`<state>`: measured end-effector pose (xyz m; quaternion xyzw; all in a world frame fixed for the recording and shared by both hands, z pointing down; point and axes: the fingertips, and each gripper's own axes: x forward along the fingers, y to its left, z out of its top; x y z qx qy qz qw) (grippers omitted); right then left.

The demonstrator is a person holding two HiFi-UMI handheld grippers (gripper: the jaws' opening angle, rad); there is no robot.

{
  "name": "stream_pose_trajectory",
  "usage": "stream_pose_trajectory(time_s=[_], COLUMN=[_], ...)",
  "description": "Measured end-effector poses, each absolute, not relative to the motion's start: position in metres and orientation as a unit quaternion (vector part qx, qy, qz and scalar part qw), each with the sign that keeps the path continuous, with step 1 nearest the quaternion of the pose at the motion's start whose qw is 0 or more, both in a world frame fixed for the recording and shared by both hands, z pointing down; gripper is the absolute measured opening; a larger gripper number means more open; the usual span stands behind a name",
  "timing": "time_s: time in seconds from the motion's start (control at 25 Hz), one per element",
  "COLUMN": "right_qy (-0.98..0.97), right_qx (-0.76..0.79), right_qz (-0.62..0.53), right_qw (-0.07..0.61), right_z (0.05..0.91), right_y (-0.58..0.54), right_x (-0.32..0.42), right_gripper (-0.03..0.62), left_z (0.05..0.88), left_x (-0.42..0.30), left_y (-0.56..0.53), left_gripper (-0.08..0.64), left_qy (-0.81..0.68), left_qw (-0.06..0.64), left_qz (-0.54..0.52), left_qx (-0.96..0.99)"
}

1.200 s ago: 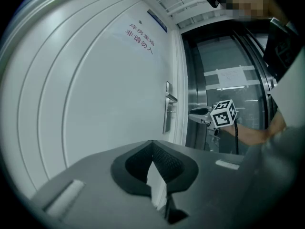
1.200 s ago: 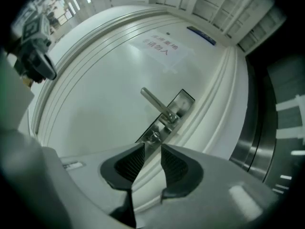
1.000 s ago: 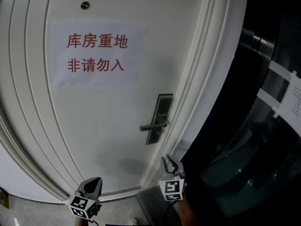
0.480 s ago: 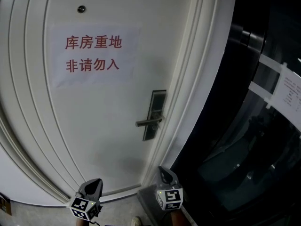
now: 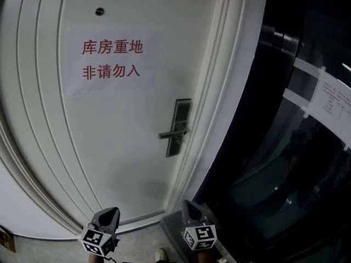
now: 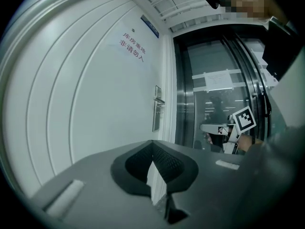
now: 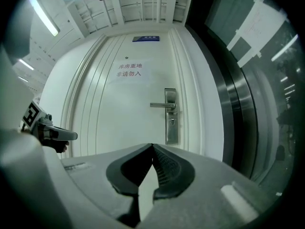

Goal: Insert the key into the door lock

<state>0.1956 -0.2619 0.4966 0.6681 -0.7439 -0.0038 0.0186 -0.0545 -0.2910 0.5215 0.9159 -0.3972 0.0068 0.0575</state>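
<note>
Door lock, approach stage: no key visible in either gripper.

Left gripper (image 6: 152, 143) and right gripper (image 7: 152, 145): jaws together, nothing between them. Lock plate (image 7: 170, 116) sits by the right edge of the door (image 7: 119, 123), long axis upright. Its handle (image 7: 161, 105) points level toward the door's middle. Small fitting (image 7: 172, 122) under the handle is a keyhole or a key; I cannot tell. I judge it best to square my right gripper to the plate and come in level and slowly.
</note>
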Motion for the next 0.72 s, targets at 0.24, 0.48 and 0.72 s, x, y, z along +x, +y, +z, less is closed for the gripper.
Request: stream_pose_trajectory(time_s=[0.24, 0.48, 0.72], right_qy=[-0.741, -0.734, -0.726], right_qx=[0.672, 0.679, 0.687], right_qz=[0.019, 0.028, 0.031], right_qw=[0.014, 0.009, 0.010], right_z=[0.514, 0.521, 0.522], right_y=[-0.230, -0.206, -0.193], right_x=[0.186, 0.186, 0.186], right_gripper=[0.002, 0.002, 0.002], left_z=[0.521, 0.522, 0.521], left_x=[-0.059, -0.061, -0.060], left_y=[-0.274, -0.261, -0.256], left_gripper=[0.003, 0.003, 0.003], left_qy=[-0.391, -0.383, -0.374], left_qw=[0.054, 0.054, 0.051], left_qz=[0.006, 0.009, 0.008], left_qx=[0.919, 0.922, 0.926])
